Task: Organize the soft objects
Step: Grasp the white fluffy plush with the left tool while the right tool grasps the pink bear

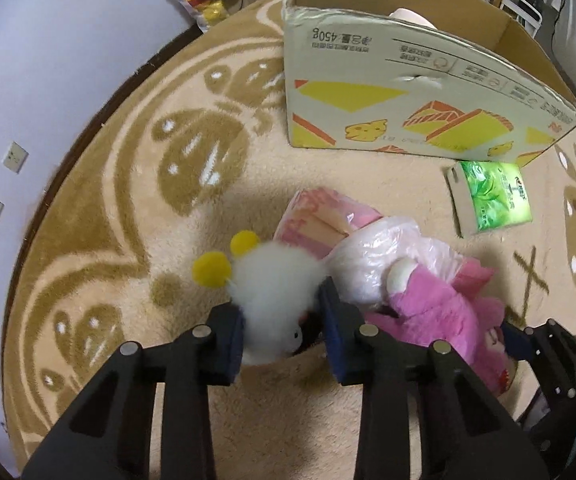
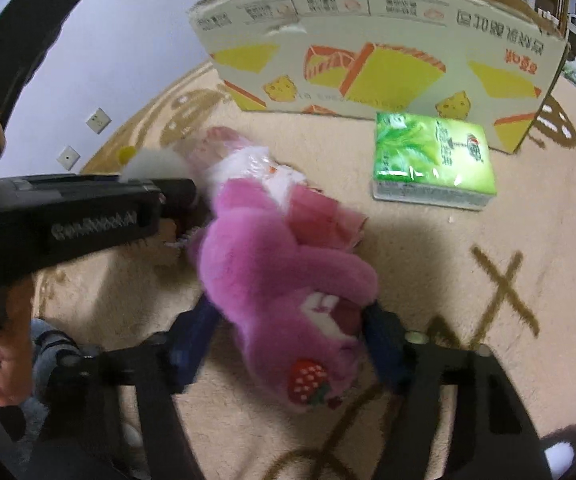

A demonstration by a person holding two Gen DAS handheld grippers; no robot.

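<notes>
A white fluffy toy (image 1: pixel 273 280) with yellow pompoms sits between the pads of my left gripper (image 1: pixel 281 332), which is shut on it just above the carpet. My right gripper (image 2: pixel 288 336) is shut on a pink plush bear (image 2: pixel 283 280) with a strawberry patch; the bear also shows in the left wrist view (image 1: pixel 440 312). A pink plastic-wrapped soft pack (image 1: pixel 352 236) lies behind both toys. An open cardboard box (image 1: pixel 408 92) stands beyond, also in the right wrist view (image 2: pixel 368 40), with something pale inside.
A green tissue pack (image 2: pixel 432 156) lies on the beige patterned carpet (image 1: pixel 127 200) in front of the box, also in the left wrist view (image 1: pixel 492 196). A white wall with sockets (image 1: pixel 15 156) is at left. Clutter stands behind the box.
</notes>
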